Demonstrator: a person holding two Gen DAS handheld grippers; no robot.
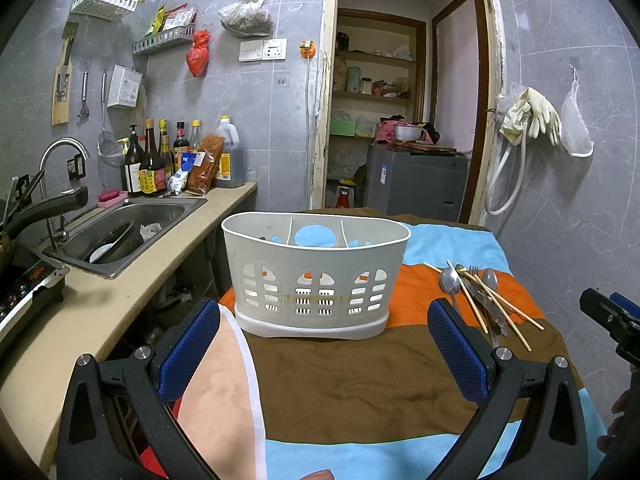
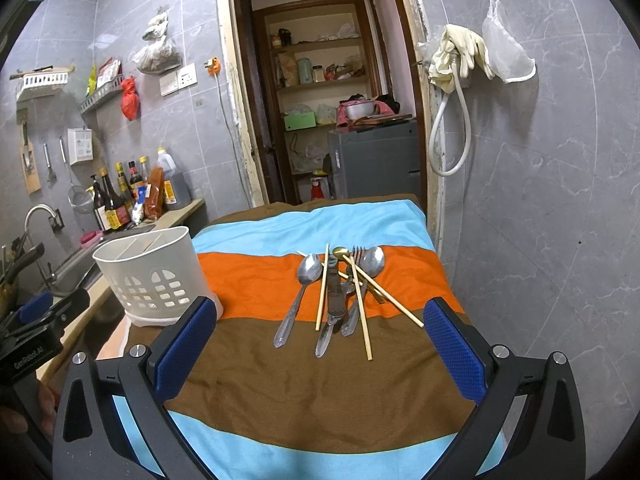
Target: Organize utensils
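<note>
Still at the outset: both black blue-padded grippers, left gripper (image 1: 324,344) and right gripper (image 2: 316,344), spread empty (nothing sorted), tangled steel-and-bamboo utensil pile (image 2: 340,292) at twelve o'clock, white slotted plastic caddy (image 2: 154,272) at ten, awaiting one clean pick.

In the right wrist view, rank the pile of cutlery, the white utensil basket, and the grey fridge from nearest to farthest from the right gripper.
From the right gripper:
1. Pile of cutlery, straight ahead on the striped cloth.
2. White utensil basket, off to the left at the cloth's edge.
3. Grey fridge, well back through the doorway.
</note>
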